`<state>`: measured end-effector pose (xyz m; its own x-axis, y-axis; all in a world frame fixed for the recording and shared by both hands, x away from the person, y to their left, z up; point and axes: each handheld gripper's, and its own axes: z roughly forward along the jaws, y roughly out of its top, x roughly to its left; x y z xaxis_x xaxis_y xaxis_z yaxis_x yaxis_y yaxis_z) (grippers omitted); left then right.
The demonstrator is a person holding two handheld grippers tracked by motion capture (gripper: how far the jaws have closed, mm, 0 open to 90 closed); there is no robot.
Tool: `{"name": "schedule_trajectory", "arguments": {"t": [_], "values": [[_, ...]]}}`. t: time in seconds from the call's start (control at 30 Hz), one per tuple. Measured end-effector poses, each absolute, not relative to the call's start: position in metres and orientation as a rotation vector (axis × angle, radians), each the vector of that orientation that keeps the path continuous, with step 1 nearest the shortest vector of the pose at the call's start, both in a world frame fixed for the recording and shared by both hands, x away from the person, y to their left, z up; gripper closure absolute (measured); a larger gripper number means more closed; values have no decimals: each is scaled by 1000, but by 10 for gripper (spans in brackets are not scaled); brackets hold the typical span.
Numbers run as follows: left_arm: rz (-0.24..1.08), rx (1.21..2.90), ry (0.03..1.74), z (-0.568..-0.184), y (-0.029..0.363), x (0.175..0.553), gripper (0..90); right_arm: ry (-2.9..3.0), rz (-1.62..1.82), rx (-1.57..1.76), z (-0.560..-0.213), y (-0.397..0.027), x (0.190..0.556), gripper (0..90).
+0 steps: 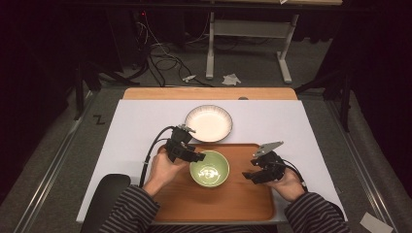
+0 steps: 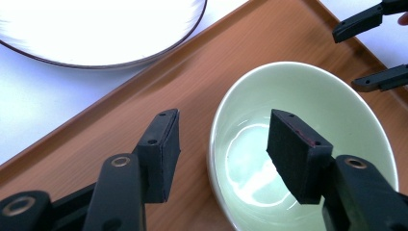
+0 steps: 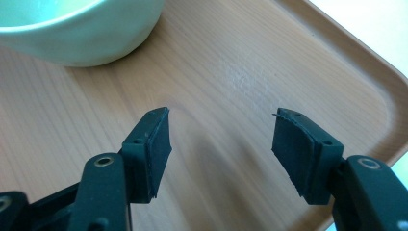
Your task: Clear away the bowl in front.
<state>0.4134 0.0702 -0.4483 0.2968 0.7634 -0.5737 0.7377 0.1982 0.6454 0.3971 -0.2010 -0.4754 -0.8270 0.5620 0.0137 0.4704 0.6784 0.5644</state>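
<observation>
A pale green bowl (image 1: 209,169) (image 2: 298,91) (image 3: 82,33) stands upright and empty on the wooden tray (image 1: 243,199) (image 2: 120,110) (image 3: 216,72). My left gripper (image 1: 199,156) (image 2: 223,149) is open and straddles the bowl's left rim, one jaw outside and one inside, with the pads clear of the rim. To the bowl's right, my right gripper (image 1: 250,175) (image 3: 221,144) hangs open just above the bare tray with nothing between its jaws. Its two jaws (image 2: 346,57) also appear beyond the bowl in the left gripper view.
A white dish with a dark rim (image 1: 209,123) (image 2: 96,29) sits on the white mat (image 1: 136,121) just behind the tray. A black rounded object (image 1: 104,199) lies at the mat's near left corner. Cables and desk legs stand on the floor beyond the table.
</observation>
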Motion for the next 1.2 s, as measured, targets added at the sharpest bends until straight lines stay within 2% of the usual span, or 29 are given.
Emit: {"name": "schedule_trajectory", "arguments": {"t": [0.6, 1.2], "values": [[50, 1452, 1443, -431, 95, 406, 427, 2730, 849, 856, -476, -201, 397, 401], [68, 1388, 1493, -432, 120, 397, 425, 2731, 846, 866, -476, -202, 398, 401]]}}
